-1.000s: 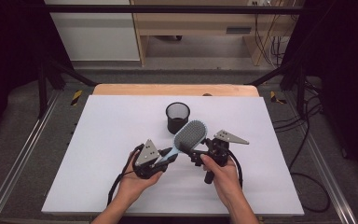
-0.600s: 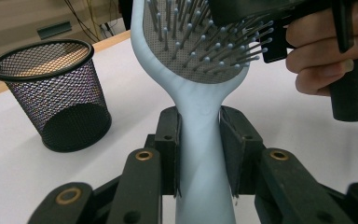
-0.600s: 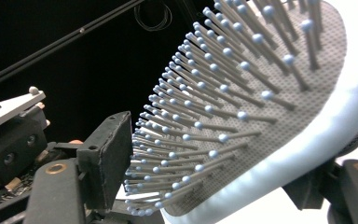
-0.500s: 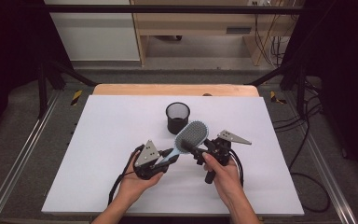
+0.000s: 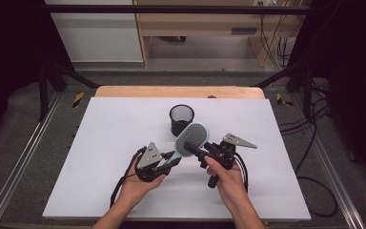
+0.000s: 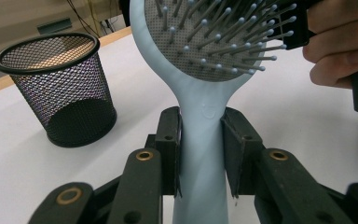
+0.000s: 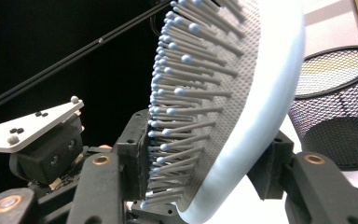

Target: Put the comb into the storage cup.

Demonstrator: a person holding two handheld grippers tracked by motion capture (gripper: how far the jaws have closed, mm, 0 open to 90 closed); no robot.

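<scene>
Above the bench, the pale blue paddle hairbrush is clamped at its handle by the left hand-held gripper and at its bristled head, slanting up toward the black mesh cup, by the right hand-held gripper, whose jaws have just been closing.

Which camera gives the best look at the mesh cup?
The left gripper view: the mesh cup stands whole and close, upright on the table. The high view shows it small, behind the hairbrush. The right gripper view catches part of it past the brush's edge.

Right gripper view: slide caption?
Right tool closes on the blue hairbrush head, bristles against one jaw; mesh cup behind.
</scene>
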